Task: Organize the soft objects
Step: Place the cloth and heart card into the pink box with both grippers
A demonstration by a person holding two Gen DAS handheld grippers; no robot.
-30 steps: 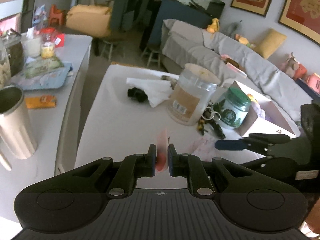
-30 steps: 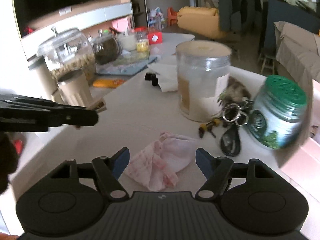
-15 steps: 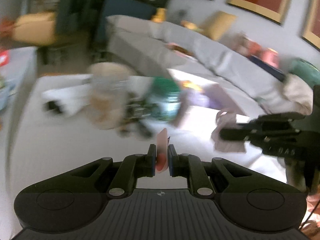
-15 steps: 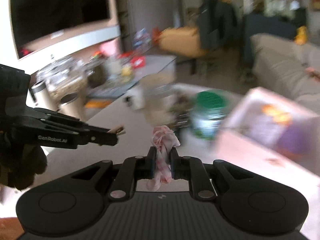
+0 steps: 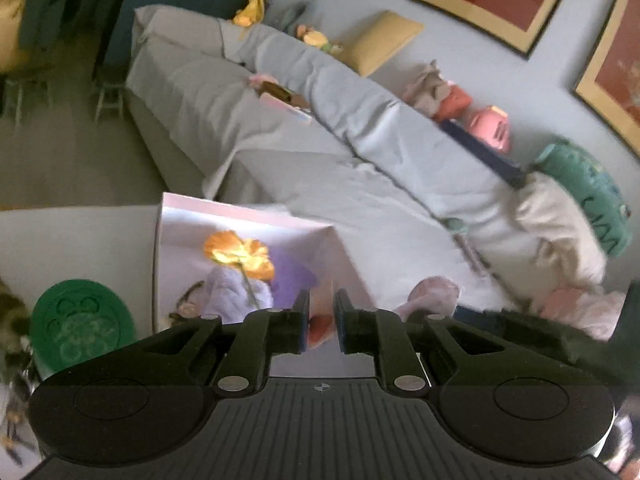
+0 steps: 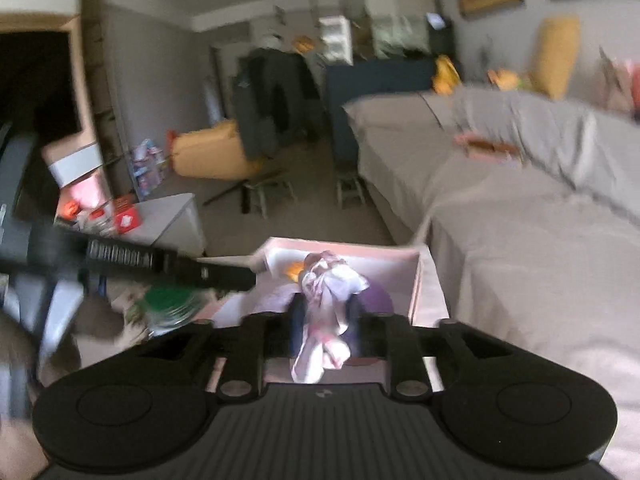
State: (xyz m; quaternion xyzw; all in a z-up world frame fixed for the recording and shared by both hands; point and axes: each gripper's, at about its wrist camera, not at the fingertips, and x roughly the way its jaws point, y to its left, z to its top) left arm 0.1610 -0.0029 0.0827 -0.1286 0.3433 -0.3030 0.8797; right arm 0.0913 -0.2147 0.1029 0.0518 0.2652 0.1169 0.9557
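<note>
**Holding soft things over the pink box**

Hovering above the open pink box [image 5: 344,248], my left hand-held gripper [image 5: 320,326] has its jaws parted only a little, with a small red and pink soft thing [image 5: 318,330] sitting between the pads. I cannot tell for certain whether the pads press on it or merely flank it, since a slim gap shows on either side.

My right hand-held gripper [image 6: 326,330] pinches a crumpled pink and white cloth [image 6: 326,304]. The cloth bunches up above the fingers and hangs below them, and it is over the same box [image 6: 416,280], near its right-hand wall in the right wrist view.

Inside the box lie an orange flower [image 5: 240,254], a pale purple fuzzy thing [image 5: 236,294] and a darker purple thing [image 5: 292,276] beside it. The orange flower rests across the pale purple one.

Just left of the box on the bench [image 5: 80,240] stands a jar with a green lid [image 5: 82,322]. Beyond the box runs a sofa under a grey cover [image 5: 320,140], with a yellow cushion [image 5: 382,40] and stuffed toys [image 5: 436,88] along its back. The right wrist view is blurred, so finer detail there is lost.
</note>
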